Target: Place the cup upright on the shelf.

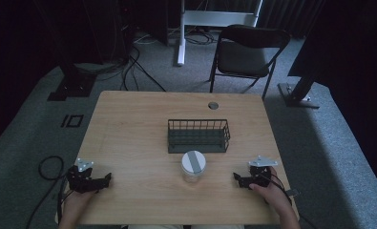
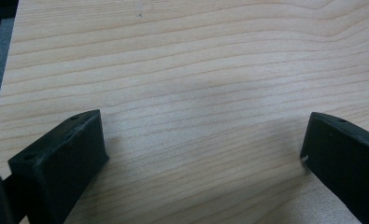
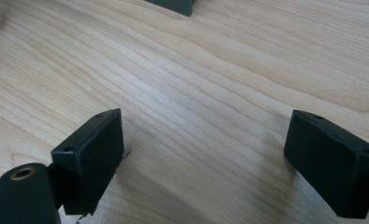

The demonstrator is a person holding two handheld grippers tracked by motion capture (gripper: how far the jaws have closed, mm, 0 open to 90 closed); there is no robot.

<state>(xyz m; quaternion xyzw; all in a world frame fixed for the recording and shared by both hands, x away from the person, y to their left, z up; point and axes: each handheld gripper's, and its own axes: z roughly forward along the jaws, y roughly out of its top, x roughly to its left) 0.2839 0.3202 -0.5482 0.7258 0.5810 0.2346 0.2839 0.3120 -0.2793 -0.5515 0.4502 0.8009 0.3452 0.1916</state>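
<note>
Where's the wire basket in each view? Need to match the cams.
High view: wire basket at the table's centre, just beyond the lidded jar.
Right gripper view: one dark corner of it at the top edge, beyond the open jaws.
Left gripper view: bare wood between the open jaws; line this one up by the grain.
Shared landmark: the light wood-grain tabletop.

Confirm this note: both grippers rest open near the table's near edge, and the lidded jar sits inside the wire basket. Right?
Not quite. The jar stands on the table just in front of the wire basket, on the person's side, as the high view shows. The left gripper and right gripper are open, as noted.
</note>
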